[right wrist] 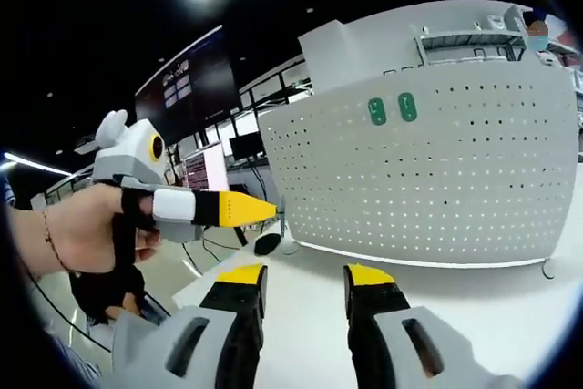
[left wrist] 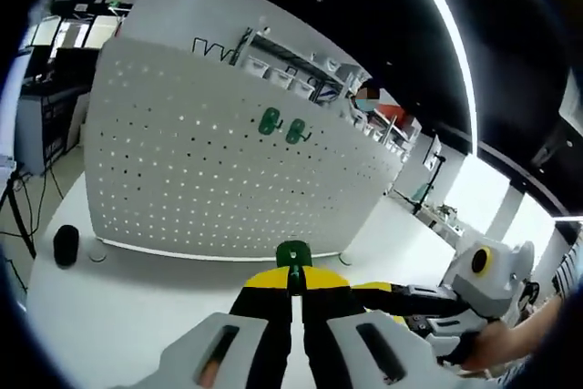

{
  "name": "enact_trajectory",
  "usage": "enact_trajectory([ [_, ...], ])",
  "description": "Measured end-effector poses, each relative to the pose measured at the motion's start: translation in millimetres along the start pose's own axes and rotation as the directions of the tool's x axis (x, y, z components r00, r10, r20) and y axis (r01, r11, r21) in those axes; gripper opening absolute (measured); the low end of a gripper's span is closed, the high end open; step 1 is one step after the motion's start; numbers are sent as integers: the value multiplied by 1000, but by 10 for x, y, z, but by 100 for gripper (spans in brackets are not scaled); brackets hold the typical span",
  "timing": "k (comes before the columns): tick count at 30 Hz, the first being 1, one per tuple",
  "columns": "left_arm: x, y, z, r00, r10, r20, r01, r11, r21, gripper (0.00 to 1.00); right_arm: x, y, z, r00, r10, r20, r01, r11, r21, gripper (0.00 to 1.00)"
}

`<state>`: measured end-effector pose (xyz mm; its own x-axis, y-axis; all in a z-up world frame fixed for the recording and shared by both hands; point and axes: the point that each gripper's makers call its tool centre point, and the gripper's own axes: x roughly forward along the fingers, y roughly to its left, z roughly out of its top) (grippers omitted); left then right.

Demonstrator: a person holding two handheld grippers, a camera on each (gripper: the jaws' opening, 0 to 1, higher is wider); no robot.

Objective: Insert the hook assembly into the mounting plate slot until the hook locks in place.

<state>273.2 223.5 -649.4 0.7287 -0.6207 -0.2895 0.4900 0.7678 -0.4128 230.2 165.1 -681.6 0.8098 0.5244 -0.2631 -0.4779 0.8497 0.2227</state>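
White pegboard (left wrist: 228,166); 2 green hooks (left wrist: 281,125)

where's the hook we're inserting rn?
In the left gripper view, the green hook is pinched between the left gripper fingers, low centre, before the pegboard.

Matt white perforated panel (left wrist: 228,170), probably painted metal; glossy green plastic hooks (left wrist: 282,125).

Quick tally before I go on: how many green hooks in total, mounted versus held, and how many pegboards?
Green plastic hooks mounted on the board: 2
Green plastic hook held in the left gripper: 1
White perforated metal pegboard: 1
Total: 4
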Motion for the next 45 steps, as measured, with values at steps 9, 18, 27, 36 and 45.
enact_trajectory([
  [9,112,37,160,993,86,84,-95,989,114,1,-248,-310,-170,995,-96,-42,94,994,-48,50],
  [18,213,89,259,978,164,126,-189,958,215,1,-403,-510,-388,984,-158,-83,152,985,-79,57],
  [27,282,151,353,963,213,163,-248,939,239,1,-490,-585,-677,975,-172,-144,162,983,-82,64],
  [36,441,246,553,941,257,219,-312,911,269,1,-565,-622,-866,966,-179,-188,165,983,-86,68],
  [45,583,272,842,909,287,301,-370,889,270,1,-605,-607,-973,960,-180,-213,163,982,-97,72],
])
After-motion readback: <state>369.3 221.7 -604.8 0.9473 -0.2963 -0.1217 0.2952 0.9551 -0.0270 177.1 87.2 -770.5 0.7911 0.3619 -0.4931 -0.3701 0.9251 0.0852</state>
